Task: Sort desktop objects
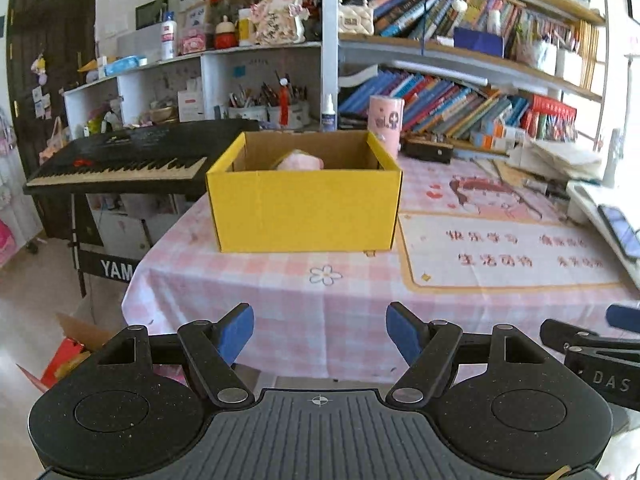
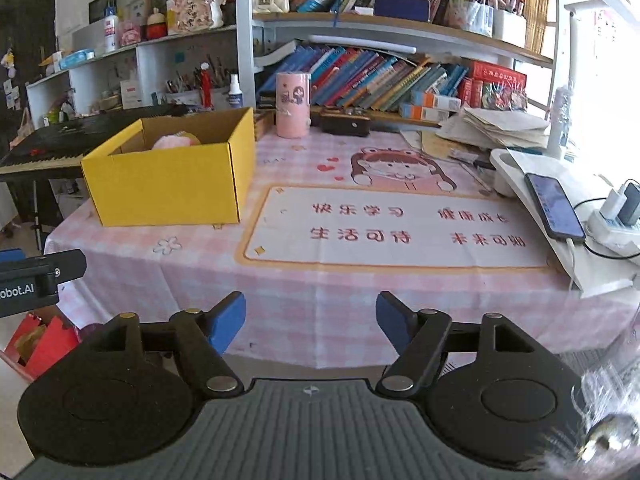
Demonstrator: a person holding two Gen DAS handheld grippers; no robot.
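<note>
A yellow cardboard box (image 1: pixel 304 208) stands open on the pink checked tablecloth; it also shows in the right wrist view (image 2: pixel 168 184) at the left. A pink soft object (image 1: pixel 300 163) lies inside it, partly hidden by the box wall, and shows in the right wrist view (image 2: pixel 176 141) too. My left gripper (image 1: pixel 320 334) is open and empty, held low at the table's near edge, well short of the box. My right gripper (image 2: pixel 310 322) is open and empty, also at the near edge, in front of the printed desk mat (image 2: pixel 384 228).
A pink cylinder (image 2: pixel 293 105) and a dark case (image 2: pixel 346 124) stand behind the mat. A phone (image 2: pixel 554 204) lies on a white stand at the right, by a power strip (image 2: pixel 616 216). A keyboard piano (image 1: pixel 128 164) stands left of the table. Bookshelves fill the back.
</note>
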